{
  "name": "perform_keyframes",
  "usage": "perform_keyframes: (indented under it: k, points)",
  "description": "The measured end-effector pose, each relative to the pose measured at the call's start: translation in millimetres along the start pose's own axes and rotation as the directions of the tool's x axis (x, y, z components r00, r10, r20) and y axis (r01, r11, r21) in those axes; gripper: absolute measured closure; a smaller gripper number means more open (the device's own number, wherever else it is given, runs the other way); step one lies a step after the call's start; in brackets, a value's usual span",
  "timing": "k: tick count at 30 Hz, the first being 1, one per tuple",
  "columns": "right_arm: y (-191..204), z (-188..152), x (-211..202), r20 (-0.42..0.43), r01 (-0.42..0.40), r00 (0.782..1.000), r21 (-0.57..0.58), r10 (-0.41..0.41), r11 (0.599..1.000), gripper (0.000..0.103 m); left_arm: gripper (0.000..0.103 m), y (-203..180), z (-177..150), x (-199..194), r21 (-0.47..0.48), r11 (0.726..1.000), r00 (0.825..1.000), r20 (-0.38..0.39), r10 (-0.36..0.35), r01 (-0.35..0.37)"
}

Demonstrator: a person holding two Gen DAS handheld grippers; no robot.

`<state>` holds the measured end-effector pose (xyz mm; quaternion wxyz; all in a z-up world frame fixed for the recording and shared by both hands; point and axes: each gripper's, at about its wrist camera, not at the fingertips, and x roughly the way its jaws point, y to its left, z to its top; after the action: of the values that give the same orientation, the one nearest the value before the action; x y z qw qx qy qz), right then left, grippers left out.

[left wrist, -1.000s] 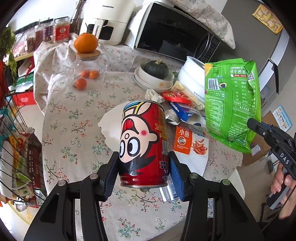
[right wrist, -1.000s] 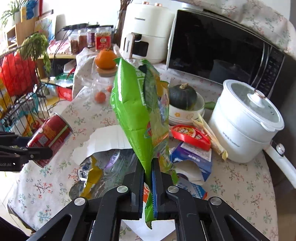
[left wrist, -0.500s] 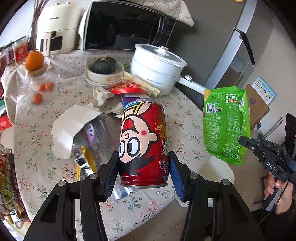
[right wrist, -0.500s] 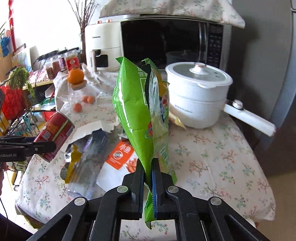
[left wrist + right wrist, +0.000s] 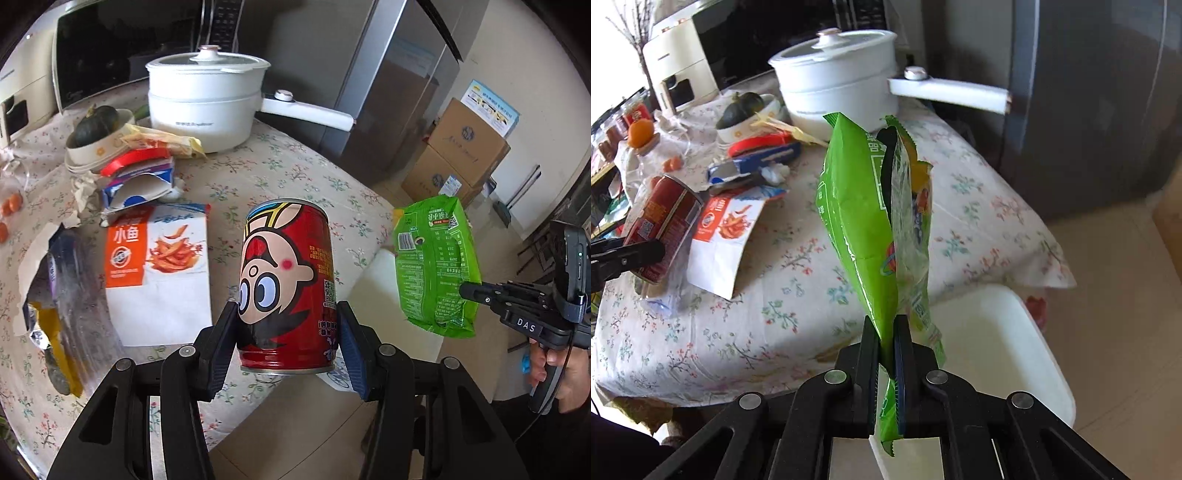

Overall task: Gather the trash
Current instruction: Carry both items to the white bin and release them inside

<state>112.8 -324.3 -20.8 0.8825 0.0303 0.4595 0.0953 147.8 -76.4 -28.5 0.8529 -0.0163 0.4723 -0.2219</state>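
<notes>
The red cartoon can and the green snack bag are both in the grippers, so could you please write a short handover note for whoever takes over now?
Left gripper: shut on the red cartoon drink can, held upright off the table.
Right gripper: shut on the green snack bag by its lower edge.
White bin stands beside the floral-cloth table, below the bag.
Done: both lifted.
Left: drop both, then the orange-and-white snack packet, blue-and-white carton and clear crumpled wrapper.
</notes>
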Motion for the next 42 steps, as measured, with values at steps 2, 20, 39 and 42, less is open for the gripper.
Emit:
perform_keyframes:
  k: [2, 20, 39, 42]
  points:
    - [-16.0, -9.0, 7.3, -0.037, 0.004, 0.999, 0.043, -0.003, 0.999, 0.098, 0.048, -12.9, -2.6, 9.6, 0.024, 1.000, 1.000, -0.018, -0.007, 0.008]
    - [-85.0, -48.8, 70.4, -0.260, 0.079, 0.966, 0.266, -0.007, 0.961, 0.090, 0.048, -83.6, -25.8, 73.9, 0.198, 0.979, 0.987, -0.162, -0.019, 0.051]
    - [-115.5, -68.2, 25.1, -0.222, 0.171, 0.969, 0.299, -0.106, 0.939, 0.046, 0.048, -119.4, -30.6, 139.5, 0.219, 0.970, 0.967, -0.250, -0.053, 0.110]
    - [-118.1, -69.7, 20.5, -0.216, 0.186, 0.968, 0.294, -0.125, 0.937, 0.044, 0.043, -118.0, -26.8, 137.2, 0.228, 0.969, 0.970, -0.241, -0.038, 0.094]
